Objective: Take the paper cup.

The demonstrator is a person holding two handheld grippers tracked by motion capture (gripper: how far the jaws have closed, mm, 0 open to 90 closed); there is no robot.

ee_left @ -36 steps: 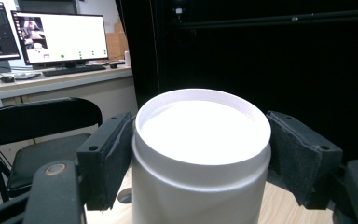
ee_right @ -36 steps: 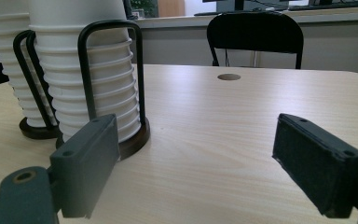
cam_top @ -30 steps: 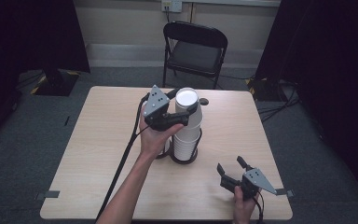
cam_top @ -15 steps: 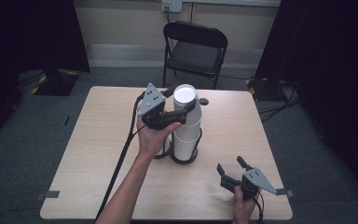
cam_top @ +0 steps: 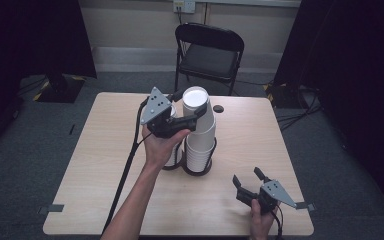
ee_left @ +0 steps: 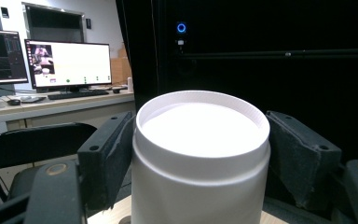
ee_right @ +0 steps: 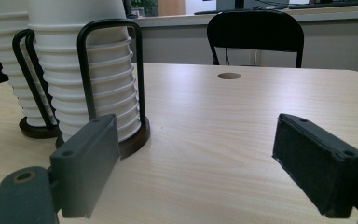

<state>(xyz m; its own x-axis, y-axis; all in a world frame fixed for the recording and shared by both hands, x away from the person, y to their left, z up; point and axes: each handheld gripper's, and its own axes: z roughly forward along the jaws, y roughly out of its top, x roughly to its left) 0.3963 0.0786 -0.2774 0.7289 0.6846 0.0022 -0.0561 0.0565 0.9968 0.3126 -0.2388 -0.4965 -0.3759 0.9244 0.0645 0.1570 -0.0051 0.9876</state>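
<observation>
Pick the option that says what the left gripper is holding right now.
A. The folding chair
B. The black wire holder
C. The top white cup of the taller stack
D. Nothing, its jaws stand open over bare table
C: in the left gripper view the two black pads press on either side of the top white cup, and the high view shows the left gripper at the top of the taller stack.

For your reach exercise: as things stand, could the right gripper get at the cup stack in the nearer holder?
Probably yes: the right gripper is open, with bare table between it and the cup stack, though the holder's wire loop guards the side.
</observation>
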